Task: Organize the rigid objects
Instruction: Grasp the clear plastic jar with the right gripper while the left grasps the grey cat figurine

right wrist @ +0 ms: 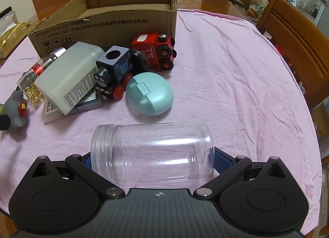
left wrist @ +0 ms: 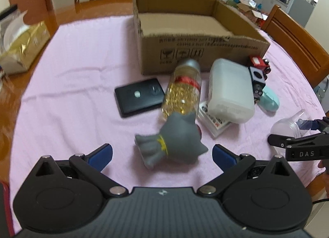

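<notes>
A clear jar [right wrist: 151, 152] (lying sideways) sat clamped between the right tongs [right wrist: 151, 158]; the left tongs [left wrist: 162, 153] gaped around a grey toy [left wrist: 172, 143].

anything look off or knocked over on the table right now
Yes: the clear jar lies on its side, lidless, between the right gripper's fingers. The gold-filled bottle lies tipped against the cardboard box, whose visible interior holds nothing, and the white container rests askew on a card pack.
</notes>
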`<state>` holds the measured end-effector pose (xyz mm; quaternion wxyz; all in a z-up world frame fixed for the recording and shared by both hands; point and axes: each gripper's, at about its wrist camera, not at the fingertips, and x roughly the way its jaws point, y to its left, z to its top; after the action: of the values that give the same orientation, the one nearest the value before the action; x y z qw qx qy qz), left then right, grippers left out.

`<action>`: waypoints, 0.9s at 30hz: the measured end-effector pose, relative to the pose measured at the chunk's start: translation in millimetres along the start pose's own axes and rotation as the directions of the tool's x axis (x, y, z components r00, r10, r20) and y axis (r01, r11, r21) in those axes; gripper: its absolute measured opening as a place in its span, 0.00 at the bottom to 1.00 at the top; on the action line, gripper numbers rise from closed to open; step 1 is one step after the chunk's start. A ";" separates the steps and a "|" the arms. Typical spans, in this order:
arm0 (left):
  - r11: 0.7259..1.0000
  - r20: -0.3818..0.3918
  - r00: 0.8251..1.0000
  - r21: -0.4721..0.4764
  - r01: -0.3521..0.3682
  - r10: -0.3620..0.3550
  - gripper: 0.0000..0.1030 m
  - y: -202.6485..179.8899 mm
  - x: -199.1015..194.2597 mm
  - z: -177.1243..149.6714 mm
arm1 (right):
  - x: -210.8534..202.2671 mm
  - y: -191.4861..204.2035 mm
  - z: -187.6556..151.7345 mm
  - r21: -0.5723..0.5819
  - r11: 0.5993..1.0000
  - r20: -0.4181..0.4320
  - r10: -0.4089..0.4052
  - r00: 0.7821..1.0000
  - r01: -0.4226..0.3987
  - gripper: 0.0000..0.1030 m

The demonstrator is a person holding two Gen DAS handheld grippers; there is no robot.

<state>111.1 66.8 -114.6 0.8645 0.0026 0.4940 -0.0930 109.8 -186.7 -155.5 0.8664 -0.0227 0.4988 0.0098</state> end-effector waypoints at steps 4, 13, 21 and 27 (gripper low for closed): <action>0.998 -0.013 1.000 -0.063 -0.022 0.021 0.99 -7.5 8.4 -4.5 | 0.3 -4.7 5.5 -0.038 0.999 -0.026 0.022 0.999 -0.023 1.00; 0.969 -0.016 0.991 -0.207 -0.132 0.132 0.99 -23.5 21.6 -1.4 | 1.8 -9.2 11.2 -0.121 0.990 -0.050 0.066 0.997 -0.072 1.00; 0.959 -0.022 0.979 -0.200 -0.203 0.202 0.99 -18.1 16.0 -1.7 | 1.6 -8.6 10.0 -0.131 0.988 -0.046 0.071 0.996 -0.077 1.00; 0.972 -0.003 0.979 -0.121 -0.200 0.201 0.98 -16.8 12.6 -5.1 | 1.2 -8.7 12.2 -0.140 0.987 -0.052 0.073 0.996 -0.079 1.00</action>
<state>110.2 48.8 -126.5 0.8703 -0.0001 0.4920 0.0249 121.3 -194.8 -150.1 0.8495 -0.0656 0.5176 0.0779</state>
